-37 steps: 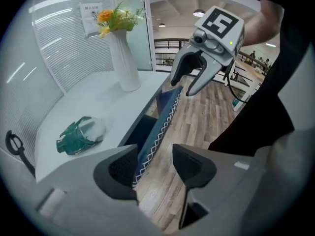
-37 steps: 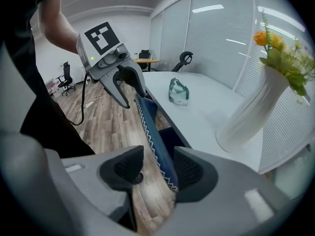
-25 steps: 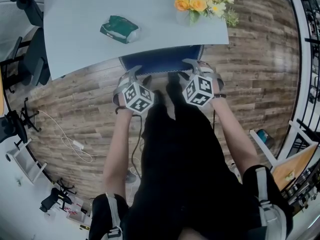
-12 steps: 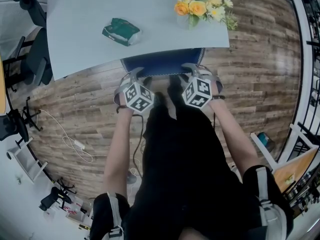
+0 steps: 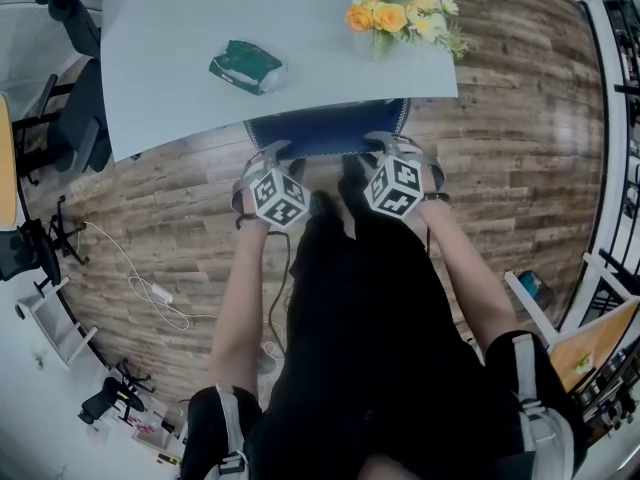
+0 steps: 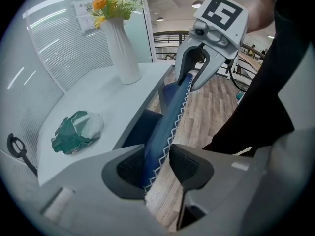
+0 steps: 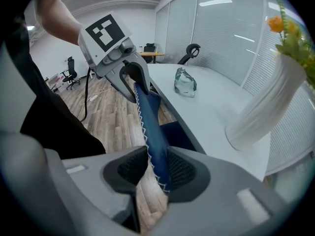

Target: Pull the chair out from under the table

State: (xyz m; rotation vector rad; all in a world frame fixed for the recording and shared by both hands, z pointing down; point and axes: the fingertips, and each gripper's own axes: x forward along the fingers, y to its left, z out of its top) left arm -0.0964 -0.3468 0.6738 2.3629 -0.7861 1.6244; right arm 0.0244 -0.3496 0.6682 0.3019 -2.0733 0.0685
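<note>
A blue chair back [image 5: 325,128] with white zigzag stitching pokes out from under the white table [image 5: 180,28] in the head view. My left gripper [image 5: 272,152] sits on its top edge near the left corner, my right gripper [image 5: 385,143] near the right corner. In the left gripper view the chair back [image 6: 170,117] runs between the pads of the left gripper [image 6: 157,163], which have just been closing and press on it. In the right gripper view the right gripper [image 7: 155,168] has likewise been closing and pinches the chair back [image 7: 150,127]. The seat is hidden under the table.
On the table lie a green packet [image 5: 246,65] and a white vase of yellow flowers [image 5: 400,8]. The person's black-clad legs stand right behind the chair. Office chairs [image 5: 70,118] stand at the left, a cable [image 5: 150,288] lies on the wood floor, and a railing [image 5: 615,118] runs along the right.
Both grippers stay at the chair back's top edge, and their fingers have drawn slightly closer round it. The chair has not moved from under the table.
</note>
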